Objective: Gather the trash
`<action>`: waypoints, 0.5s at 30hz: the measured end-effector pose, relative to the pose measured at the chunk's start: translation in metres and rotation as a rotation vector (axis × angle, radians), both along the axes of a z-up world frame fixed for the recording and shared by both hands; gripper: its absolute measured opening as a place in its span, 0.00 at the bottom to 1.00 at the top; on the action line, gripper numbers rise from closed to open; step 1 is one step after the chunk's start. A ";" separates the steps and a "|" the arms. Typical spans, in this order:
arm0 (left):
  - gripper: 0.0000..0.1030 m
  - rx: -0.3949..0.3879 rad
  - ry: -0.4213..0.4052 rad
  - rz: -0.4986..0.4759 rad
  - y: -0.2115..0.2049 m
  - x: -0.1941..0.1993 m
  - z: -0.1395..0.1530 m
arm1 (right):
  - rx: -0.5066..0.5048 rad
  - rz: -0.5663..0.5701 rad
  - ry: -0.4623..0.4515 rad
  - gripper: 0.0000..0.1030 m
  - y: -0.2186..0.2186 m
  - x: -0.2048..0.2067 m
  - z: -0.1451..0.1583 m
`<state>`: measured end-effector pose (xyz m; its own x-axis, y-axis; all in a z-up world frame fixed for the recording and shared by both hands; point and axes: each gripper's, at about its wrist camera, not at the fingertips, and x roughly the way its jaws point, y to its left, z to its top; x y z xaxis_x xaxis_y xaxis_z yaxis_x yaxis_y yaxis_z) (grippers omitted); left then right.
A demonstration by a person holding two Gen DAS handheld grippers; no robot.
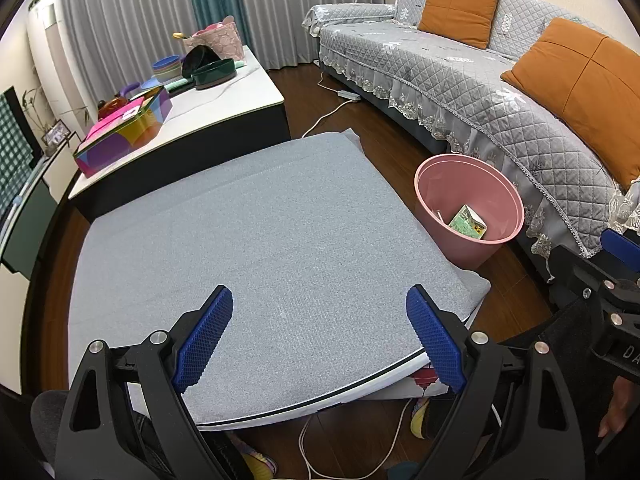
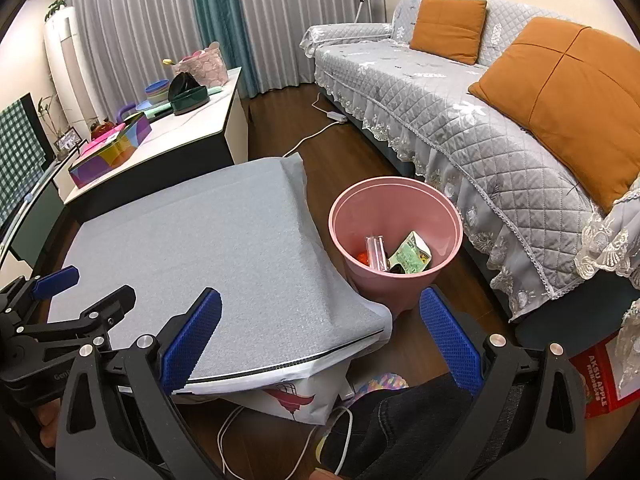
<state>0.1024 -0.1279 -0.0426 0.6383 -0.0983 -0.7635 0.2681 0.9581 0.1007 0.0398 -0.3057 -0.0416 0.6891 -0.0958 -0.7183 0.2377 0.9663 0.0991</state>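
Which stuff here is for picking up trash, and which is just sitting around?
For the job: pink bin, green carton and clear wrapper inside it, both grippers.

Just lying about: sofa, orange cushions, colourful box, bowls.

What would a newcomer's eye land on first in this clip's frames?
Probably the pink trash bin on the wood floor between the grey padded table and the sofa, already holding a green carton and other scraps. Next, the orange cushions on the sofa. Both the left gripper and right gripper are open, holding nothing.
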 end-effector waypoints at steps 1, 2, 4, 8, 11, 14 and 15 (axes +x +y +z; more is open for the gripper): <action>0.83 -0.001 0.002 -0.001 0.000 0.000 0.000 | 0.001 -0.001 0.000 0.95 0.000 0.000 0.000; 0.83 -0.001 0.001 0.000 0.000 0.000 0.000 | 0.002 -0.002 0.000 0.95 0.000 0.001 0.000; 0.83 0.001 0.000 -0.001 0.000 0.000 0.000 | 0.002 -0.001 0.001 0.95 -0.001 0.000 0.000; 0.83 -0.003 0.004 0.000 -0.001 0.000 0.000 | 0.003 0.000 0.001 0.95 -0.001 0.000 0.001; 0.83 -0.002 0.003 -0.002 0.000 0.000 0.000 | 0.004 0.001 0.002 0.95 -0.002 0.000 0.000; 0.83 -0.003 0.005 -0.002 0.000 0.000 0.000 | 0.005 0.002 0.003 0.95 -0.002 -0.001 0.000; 0.83 -0.004 0.005 -0.001 0.000 0.000 0.000 | 0.005 0.002 0.003 0.95 -0.003 -0.001 -0.001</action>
<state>0.1025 -0.1284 -0.0422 0.6340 -0.1022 -0.7665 0.2699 0.9581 0.0955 0.0388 -0.3084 -0.0425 0.6868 -0.0902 -0.7212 0.2356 0.9663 0.1035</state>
